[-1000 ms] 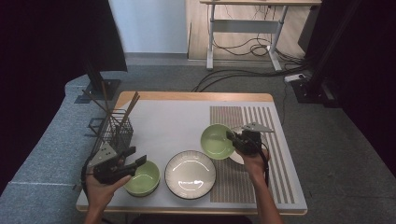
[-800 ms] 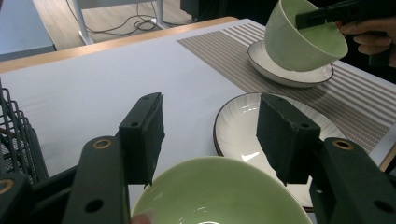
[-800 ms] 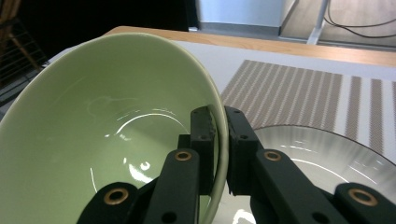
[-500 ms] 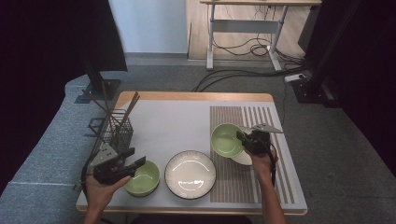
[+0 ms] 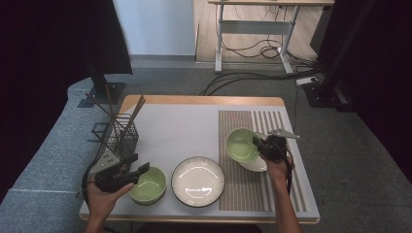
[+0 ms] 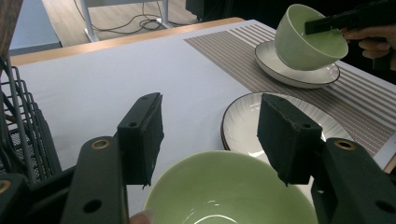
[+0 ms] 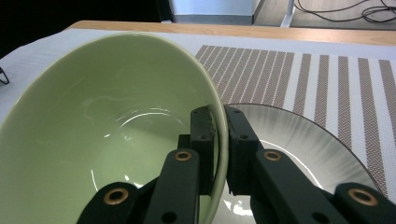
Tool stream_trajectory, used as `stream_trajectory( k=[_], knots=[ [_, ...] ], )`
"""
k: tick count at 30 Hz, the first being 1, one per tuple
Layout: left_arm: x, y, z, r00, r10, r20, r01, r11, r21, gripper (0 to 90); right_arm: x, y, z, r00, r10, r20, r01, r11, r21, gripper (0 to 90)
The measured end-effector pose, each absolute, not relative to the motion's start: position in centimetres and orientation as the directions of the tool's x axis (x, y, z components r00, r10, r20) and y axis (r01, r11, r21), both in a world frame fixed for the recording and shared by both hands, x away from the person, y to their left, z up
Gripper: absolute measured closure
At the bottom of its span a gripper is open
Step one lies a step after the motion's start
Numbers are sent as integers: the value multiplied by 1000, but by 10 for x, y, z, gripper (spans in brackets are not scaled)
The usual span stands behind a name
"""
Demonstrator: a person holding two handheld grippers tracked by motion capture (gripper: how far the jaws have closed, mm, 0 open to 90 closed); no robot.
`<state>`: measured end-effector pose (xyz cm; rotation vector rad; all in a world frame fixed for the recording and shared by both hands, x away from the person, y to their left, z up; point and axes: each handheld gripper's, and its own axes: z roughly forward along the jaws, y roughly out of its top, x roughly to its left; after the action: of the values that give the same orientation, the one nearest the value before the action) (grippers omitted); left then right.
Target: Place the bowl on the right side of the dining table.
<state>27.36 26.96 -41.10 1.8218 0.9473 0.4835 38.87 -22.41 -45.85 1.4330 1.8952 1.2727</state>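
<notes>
In the high view, the right claw (image 5: 261,145) is clamped on the rim of a green bowl (image 5: 241,144), held tilted over a small white plate (image 5: 255,165) that lies on the striped mat (image 5: 252,189) at the right of the counter (image 5: 189,124). The left claw (image 5: 138,170) stands apart at the near left, just over the rim of a second green bowl (image 5: 148,185). A larger white plate (image 5: 198,181) sits between the two bowls, and a wire rack (image 5: 120,138) with chopsticks stands at the far left.

In the left gripper view, the left claw (image 6: 210,135) is wide apart above the second green bowl (image 6: 224,191), pads clear of it. Beyond lie the larger white plate (image 6: 243,116) and, farther right, the tilted green bowl (image 6: 303,42) over the small white plate (image 6: 299,77).

In the right gripper view, the right claw (image 7: 219,144) pinches the green bowl (image 7: 112,121) wall, one pad inside and one outside, with the small white plate (image 7: 308,144) beneath on the striped mat (image 7: 303,74).
</notes>
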Motion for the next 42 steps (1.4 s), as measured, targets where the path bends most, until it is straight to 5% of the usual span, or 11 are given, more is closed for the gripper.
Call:
stream_trajectory(
  k=[42],
  knots=[
    [276, 272, -414, 619, 779, -100, 396, -200, 896, 411, 400, -262, -492, -235, 953, 192, 605, -12, 796, 839]
  ],
)
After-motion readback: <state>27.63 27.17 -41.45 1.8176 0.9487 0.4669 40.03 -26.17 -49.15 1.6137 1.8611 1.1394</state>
